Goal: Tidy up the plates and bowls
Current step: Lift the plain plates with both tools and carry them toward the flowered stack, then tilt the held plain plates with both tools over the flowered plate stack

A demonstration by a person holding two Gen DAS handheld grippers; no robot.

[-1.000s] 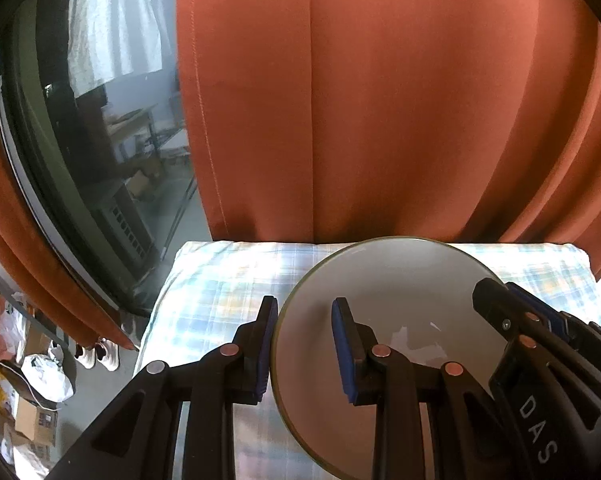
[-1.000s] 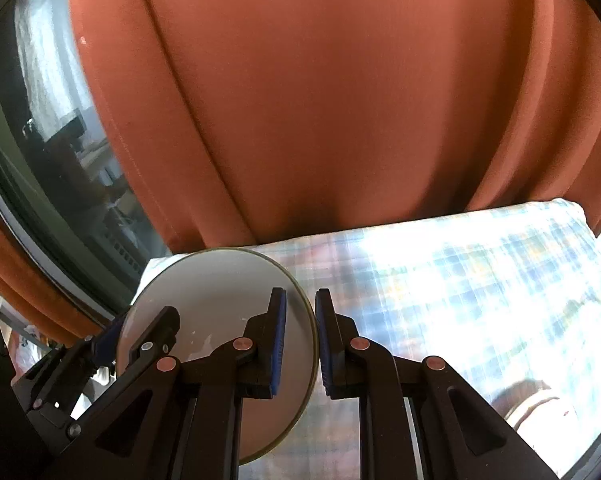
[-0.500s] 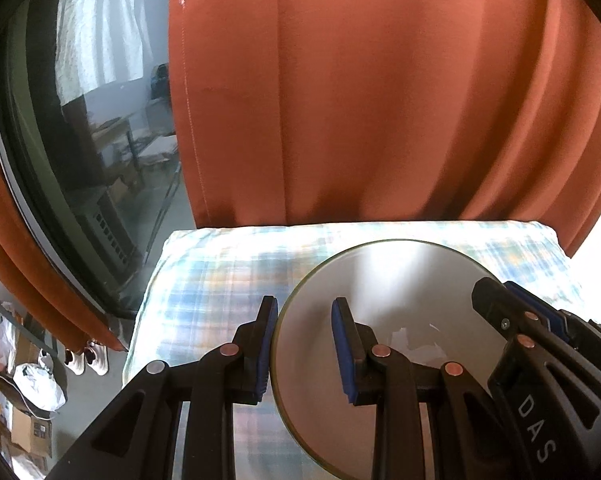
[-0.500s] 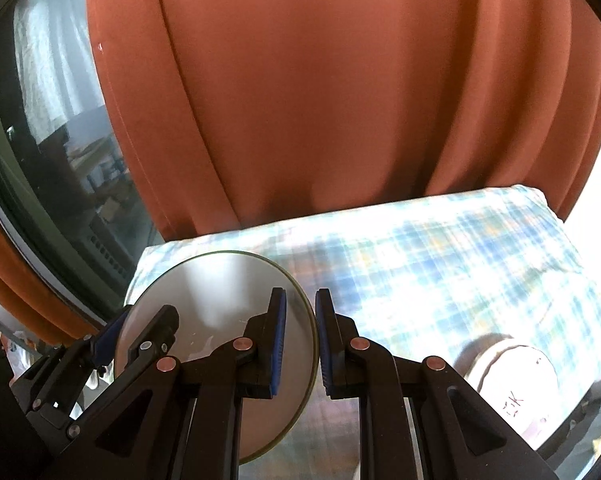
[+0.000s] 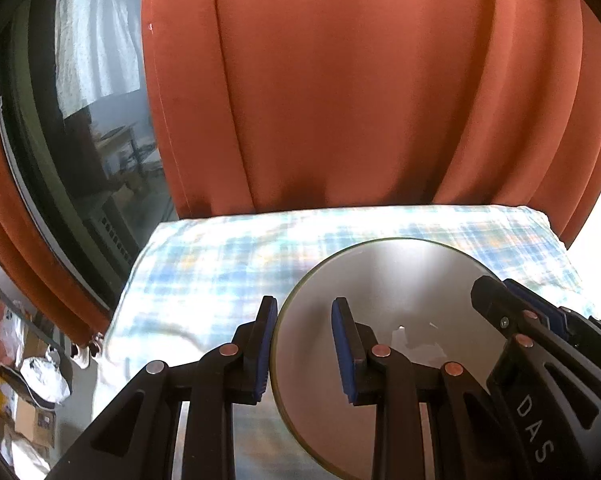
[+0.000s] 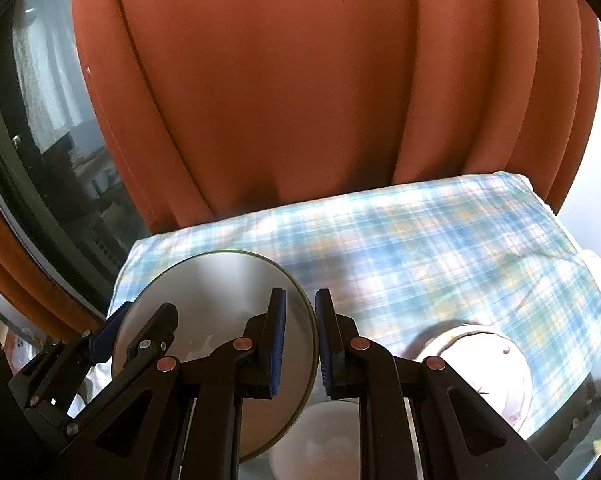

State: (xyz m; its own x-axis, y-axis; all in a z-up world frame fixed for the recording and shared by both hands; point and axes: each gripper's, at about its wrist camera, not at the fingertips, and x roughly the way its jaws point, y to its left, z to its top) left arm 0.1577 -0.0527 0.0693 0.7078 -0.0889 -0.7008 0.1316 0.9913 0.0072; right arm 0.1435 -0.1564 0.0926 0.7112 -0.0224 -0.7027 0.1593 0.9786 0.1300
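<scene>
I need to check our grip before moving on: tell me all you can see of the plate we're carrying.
The plate is round, shallow, grey-white with a thin greenish rim, glossy like glazed ceramic. It hangs level above the checked cloth. The left gripper pinches its left edge, the right gripper its right edge, each with one finger over the face.

Gripper fingers hide the plate's near part.

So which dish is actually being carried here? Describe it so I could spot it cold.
Start at the blue plaid tablecloth in front of the rust-orange curtain. Above its left end is a plain grey round plate, gripped at opposite rims by both grippers' fingers, unlike the white patterned dish lying on the cloth.
</scene>
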